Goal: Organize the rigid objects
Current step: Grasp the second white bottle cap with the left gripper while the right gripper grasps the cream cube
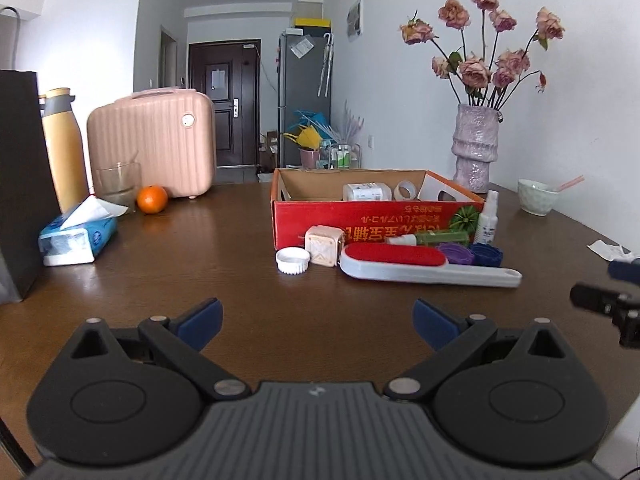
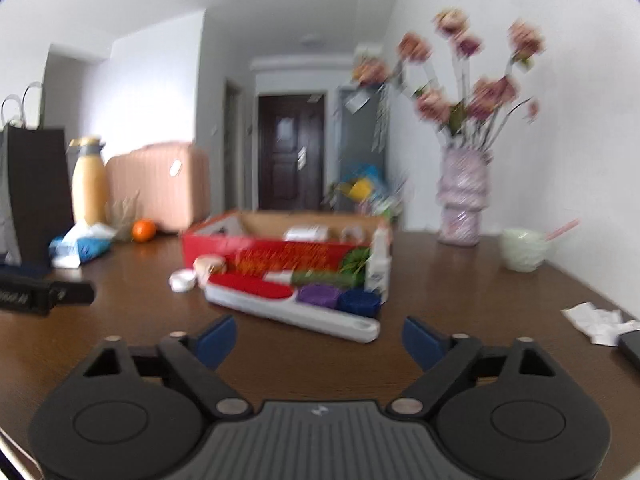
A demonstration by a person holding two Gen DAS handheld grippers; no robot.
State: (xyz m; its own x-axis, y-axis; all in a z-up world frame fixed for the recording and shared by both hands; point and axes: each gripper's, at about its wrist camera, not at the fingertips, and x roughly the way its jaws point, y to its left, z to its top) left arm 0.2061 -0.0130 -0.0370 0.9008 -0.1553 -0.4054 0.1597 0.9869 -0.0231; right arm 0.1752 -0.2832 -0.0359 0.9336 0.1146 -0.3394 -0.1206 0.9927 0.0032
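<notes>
A red cardboard box stands open on the brown table; a white bottle and a tape roll lie inside. In front of it lie a white cap, a beige cube, a red-and-white lint brush, a green tube, a purple lid, a blue lid and a white spray bottle. My left gripper hangs open short of them, nothing between its pads. My right gripper is open near the brush handle.
At the left stand a black bag, a yellow flask, a glass, an orange, a tissue pack and a pink case. A vase of flowers and a bowl stand at the right. Crumpled paper lies near the right edge.
</notes>
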